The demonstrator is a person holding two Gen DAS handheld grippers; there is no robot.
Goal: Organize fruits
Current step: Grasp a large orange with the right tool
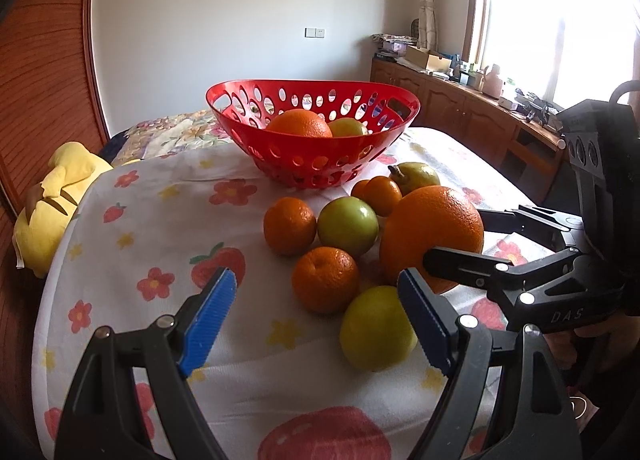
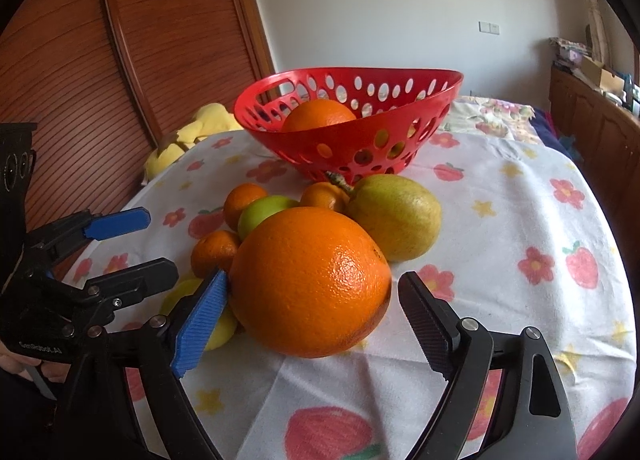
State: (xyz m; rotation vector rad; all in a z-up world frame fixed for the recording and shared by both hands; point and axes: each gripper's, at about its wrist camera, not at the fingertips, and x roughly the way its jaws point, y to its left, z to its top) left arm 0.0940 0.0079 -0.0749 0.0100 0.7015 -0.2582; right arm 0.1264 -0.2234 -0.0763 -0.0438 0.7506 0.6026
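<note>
The right gripper stands wide open around the large dimpled orange, which rests on the white fruit-and-flower printed tablecloth. Its blue ribbed pad touches the orange at nine o'clock; the black pad at three o'clock sits just clear of the peel. The left gripper is also spread open and holds nothing, with a yellow-green round fruit against its right pad. The red perforated plastic basket at twelve o'clock holds another orange and a green fruit. "DAS" reads on the right gripper's body, and faint "GenRobot.AI" lettering marks the left one's.
</note>
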